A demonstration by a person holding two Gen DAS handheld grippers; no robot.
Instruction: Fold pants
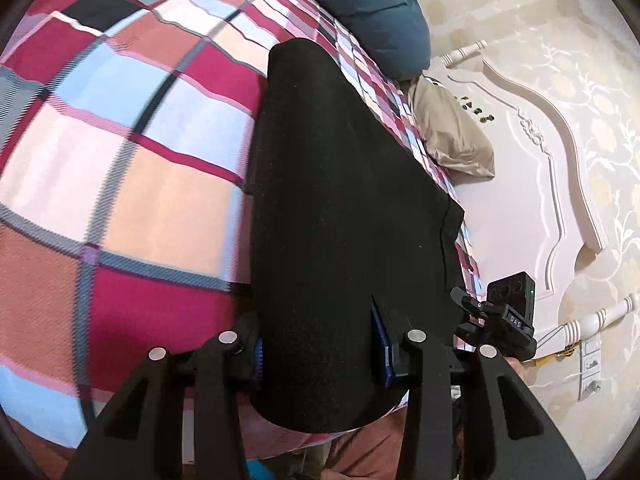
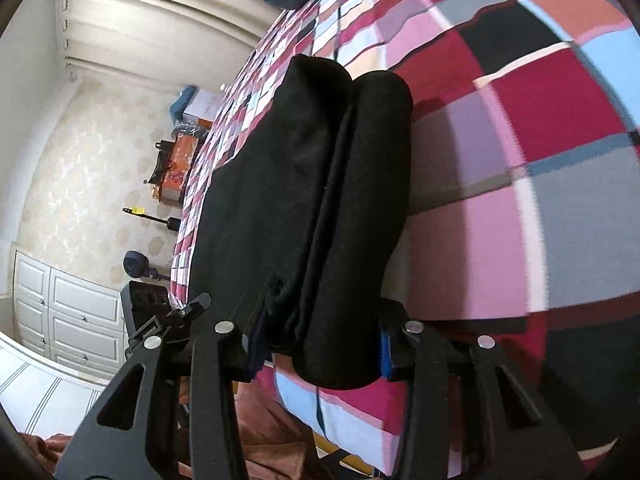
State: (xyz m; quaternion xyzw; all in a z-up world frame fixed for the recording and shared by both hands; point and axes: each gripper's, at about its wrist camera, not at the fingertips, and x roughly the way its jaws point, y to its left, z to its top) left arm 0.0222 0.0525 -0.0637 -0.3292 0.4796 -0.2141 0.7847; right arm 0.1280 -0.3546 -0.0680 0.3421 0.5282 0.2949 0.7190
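Black pants (image 1: pixel 340 208) run lengthwise away; left claw (image 1: pixel 320 360) and right claw (image 2: pixel 320 352) both pinching them

A plaid bedspread (image 1: pixel 120 160), blue pillow (image 1: pixel 372 12), beige pillow (image 1: pixel 452 128) and white headboard (image 1: pixel 532 168).

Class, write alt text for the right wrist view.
The right gripper clamps folded black pants that stretch away over a checked bedspread. A wallpapered wall and white cabinets lie to the left.
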